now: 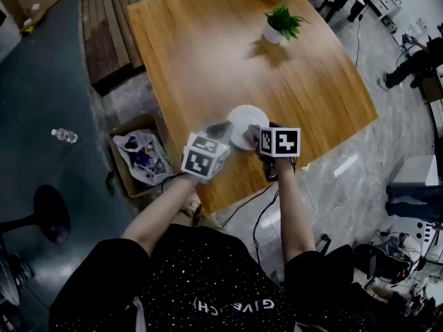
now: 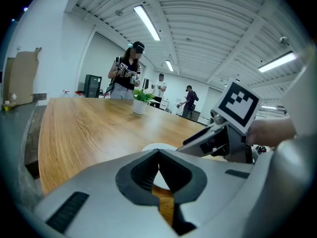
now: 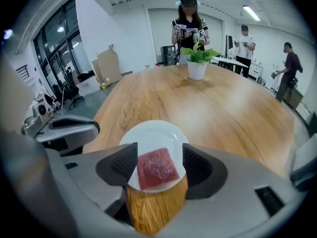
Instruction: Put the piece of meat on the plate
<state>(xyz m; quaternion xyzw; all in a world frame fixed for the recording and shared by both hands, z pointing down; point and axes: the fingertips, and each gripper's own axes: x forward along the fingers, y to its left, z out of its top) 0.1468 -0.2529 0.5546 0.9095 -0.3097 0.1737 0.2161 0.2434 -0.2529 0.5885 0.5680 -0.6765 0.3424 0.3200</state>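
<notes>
A red slab of meat (image 3: 157, 168) lies flat on the near edge of a white plate (image 3: 153, 135) on the wooden table (image 1: 208, 54). My right gripper (image 3: 159, 151) stands open over it, one jaw on each side, with strips of white plate showing between meat and pads. In the head view the right gripper (image 1: 255, 137) hides the meat at the plate's (image 1: 243, 116) right rim. My left gripper (image 2: 158, 151) is shut on nothing, its tips meeting just short of the plate (image 2: 153, 146). The left gripper (image 1: 220, 130) points at the plate's left rim.
A potted plant (image 1: 280, 23) stands far back on the table. On the floor to the left are a cardboard box with bags (image 1: 142, 156), a water bottle (image 1: 64, 135) and a wooden pallet (image 1: 107, 26). People (image 3: 188, 24) stand beyond the table's far edge.
</notes>
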